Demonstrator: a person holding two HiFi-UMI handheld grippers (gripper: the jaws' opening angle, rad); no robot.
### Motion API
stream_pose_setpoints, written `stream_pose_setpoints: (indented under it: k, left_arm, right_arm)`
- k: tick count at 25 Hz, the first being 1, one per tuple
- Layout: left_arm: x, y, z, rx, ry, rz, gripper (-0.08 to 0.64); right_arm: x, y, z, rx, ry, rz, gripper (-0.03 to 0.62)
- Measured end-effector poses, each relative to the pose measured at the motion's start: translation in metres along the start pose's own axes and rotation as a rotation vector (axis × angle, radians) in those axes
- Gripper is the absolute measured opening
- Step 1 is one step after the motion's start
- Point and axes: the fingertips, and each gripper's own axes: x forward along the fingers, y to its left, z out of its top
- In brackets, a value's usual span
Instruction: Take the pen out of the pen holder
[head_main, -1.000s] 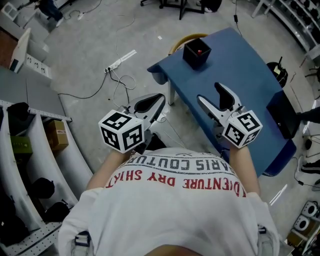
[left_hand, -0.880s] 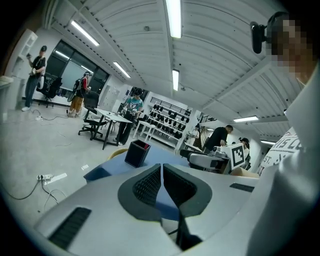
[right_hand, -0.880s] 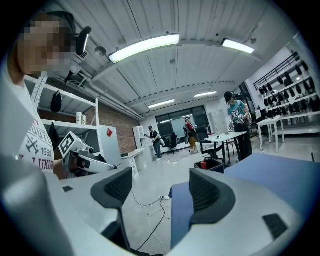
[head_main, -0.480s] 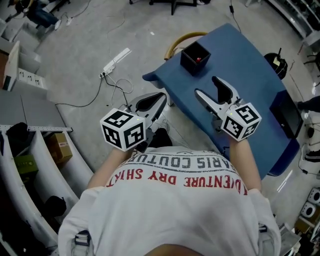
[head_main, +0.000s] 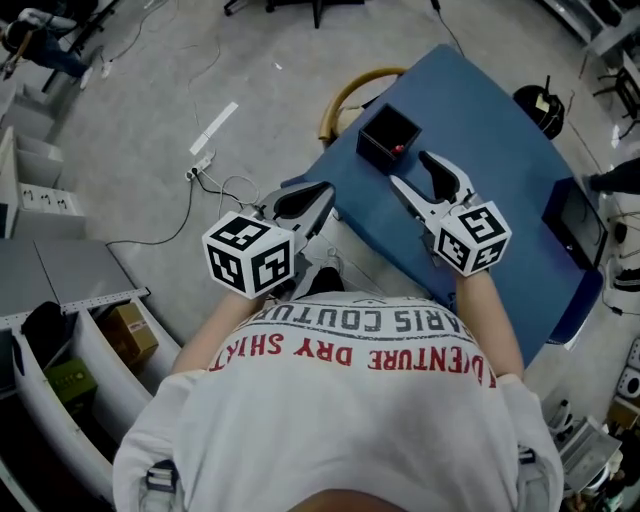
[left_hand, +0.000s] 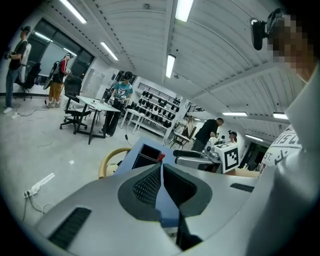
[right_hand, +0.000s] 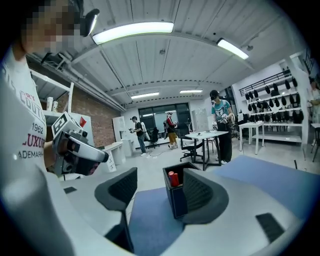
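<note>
Right gripper (right_hand: 160, 175): jaws wide apart, though they've just been closing a bit. Nothing's between the pads. The black pen holder (right_hand: 173, 199) sits just beyond the tips, lined up with the gap. The red pen (right_hand: 172, 178) is upright inside it, top poking over the rim.

Left gripper (left_hand: 161, 167): jaw tips are together with nothing in them. It hangs at the left edge of the blue table (head_main: 500, 150). The holder stands near the table's far left corner.
</note>
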Motion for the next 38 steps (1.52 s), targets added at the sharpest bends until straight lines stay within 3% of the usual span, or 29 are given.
stream_pose_setpoints:
  k: [8, 18, 25, 38]
  left_arm:
    - [0.015, 0.031, 0.014, 0.017, 0.031, -0.048, 0.038]
    - [0.034, 0.055, 0.017, 0.03, 0.068, -0.122, 0.038]
    - [0.046, 0.058, 0.017, 0.047, 0.087, -0.163, 0.038]
    - [0.056, 0.057, 0.026, 0.068, 0.085, -0.201, 0.038]
  right_arm:
    - [0.026, -0.018, -0.01, -0.001, 0.021, -0.076, 0.263]
    - [0.04, -0.022, -0.016, -0.025, 0.003, -0.141, 0.14]
    - [0.036, -0.027, -0.017, -0.021, -0.013, -0.188, 0.098]
    - [0.031, -0.029, -0.014, -0.036, -0.008, -0.228, 0.074]
